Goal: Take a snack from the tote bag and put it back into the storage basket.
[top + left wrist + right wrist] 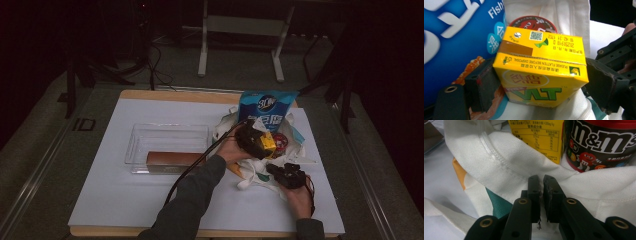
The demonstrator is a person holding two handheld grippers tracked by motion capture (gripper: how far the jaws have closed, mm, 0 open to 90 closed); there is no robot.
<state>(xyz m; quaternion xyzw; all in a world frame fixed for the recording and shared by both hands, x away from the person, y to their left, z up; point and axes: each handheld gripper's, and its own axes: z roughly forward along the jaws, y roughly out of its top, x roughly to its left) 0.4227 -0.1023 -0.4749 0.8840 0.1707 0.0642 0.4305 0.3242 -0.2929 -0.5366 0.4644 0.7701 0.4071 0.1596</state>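
A yellow drink carton sits between the pads of my left gripper, which is shut on its two sides. In the high view the left gripper holds the carton over the mouth of a white cloth bag. Inside the bag stand a blue snack bag and a dark M&M's can with a red lid. My right gripper is shut on the bag's near rim, just in front of the carton. It lies at the bag's front right.
A clear plastic tray rests left of the bag, with a brown box along its near side. Everything lies on a white sheet over a wooden tabletop. Beyond the table are frame legs and cables.
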